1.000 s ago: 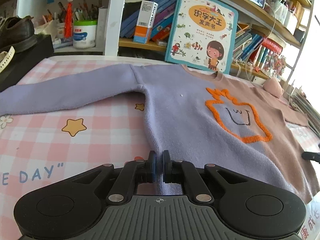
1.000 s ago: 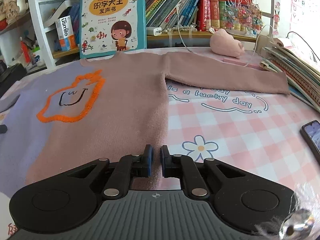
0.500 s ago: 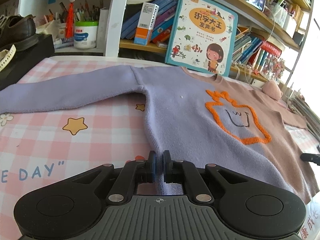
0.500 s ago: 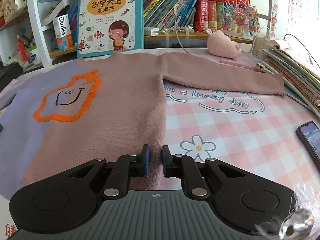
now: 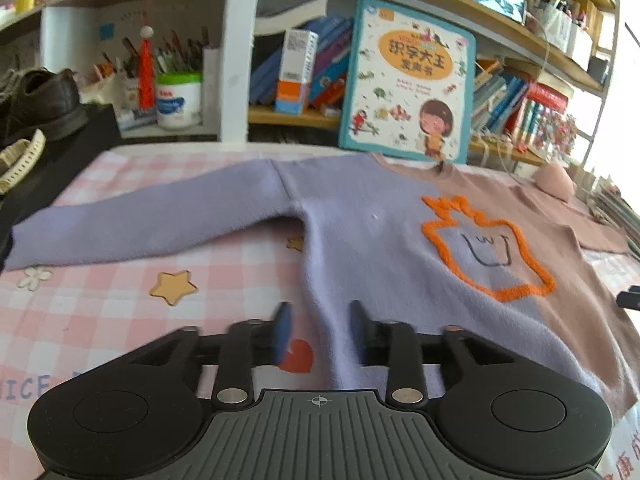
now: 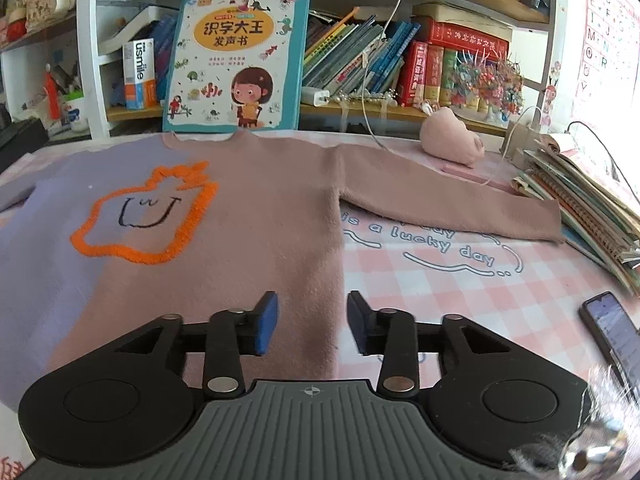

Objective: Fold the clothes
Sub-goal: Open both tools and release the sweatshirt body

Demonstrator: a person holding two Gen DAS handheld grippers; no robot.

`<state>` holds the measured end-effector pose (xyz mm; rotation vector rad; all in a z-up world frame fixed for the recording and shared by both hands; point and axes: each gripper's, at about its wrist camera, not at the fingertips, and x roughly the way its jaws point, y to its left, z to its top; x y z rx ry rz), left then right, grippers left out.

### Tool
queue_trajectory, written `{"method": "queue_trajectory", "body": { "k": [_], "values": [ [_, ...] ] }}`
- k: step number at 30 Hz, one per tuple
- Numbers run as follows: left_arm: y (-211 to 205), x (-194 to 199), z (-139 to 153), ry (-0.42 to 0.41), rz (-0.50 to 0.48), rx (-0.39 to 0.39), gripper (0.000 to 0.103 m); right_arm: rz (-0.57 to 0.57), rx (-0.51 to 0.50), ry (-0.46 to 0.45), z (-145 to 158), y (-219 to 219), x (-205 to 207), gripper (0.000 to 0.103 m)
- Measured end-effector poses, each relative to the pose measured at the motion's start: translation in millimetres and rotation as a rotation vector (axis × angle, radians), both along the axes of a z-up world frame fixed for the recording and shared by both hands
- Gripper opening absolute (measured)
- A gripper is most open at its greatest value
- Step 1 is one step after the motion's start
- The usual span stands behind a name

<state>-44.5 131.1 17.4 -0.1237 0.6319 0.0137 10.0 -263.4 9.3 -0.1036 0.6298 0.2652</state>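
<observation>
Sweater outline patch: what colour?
Orange, fuzzy outline on the sweater; clearest in the right wrist view.

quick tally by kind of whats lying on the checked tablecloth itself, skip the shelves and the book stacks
sweater: 1
phone: 1
pink plush toy: 1
Total: 3
The sweater, half purple and half pink, lies flat on the checked tablecloth with both sleeves spread out.
</observation>
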Motion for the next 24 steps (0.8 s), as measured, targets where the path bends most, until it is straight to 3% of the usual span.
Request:
{"method": "queue_trajectory", "body": {
  "k": [4,9,12,24],
  "values": [
    [2.6,-0.6,2.6,-0.019,0.029,0.017,0.065,0.019,0.034,0.001,1.2,5.7,1.1,0.056],
    [3.6,0.7,7.6,-0.047,0.051,0.014,0.068,0.055,0.047,-0.033,6.0,19.8,-0.3,0.069],
    [1.2,1.8,9.9,-0.061,0.052,0.028,0.076,0.08,0.045,-0.059,9.2,30.0,0.2,0.073],
    [0.5,4.9,7.9,-0.059,0.066,0.074,0.08,0.195,0.07,-0.106,17.0,74.1,11.8,0.08]
  ]
}}
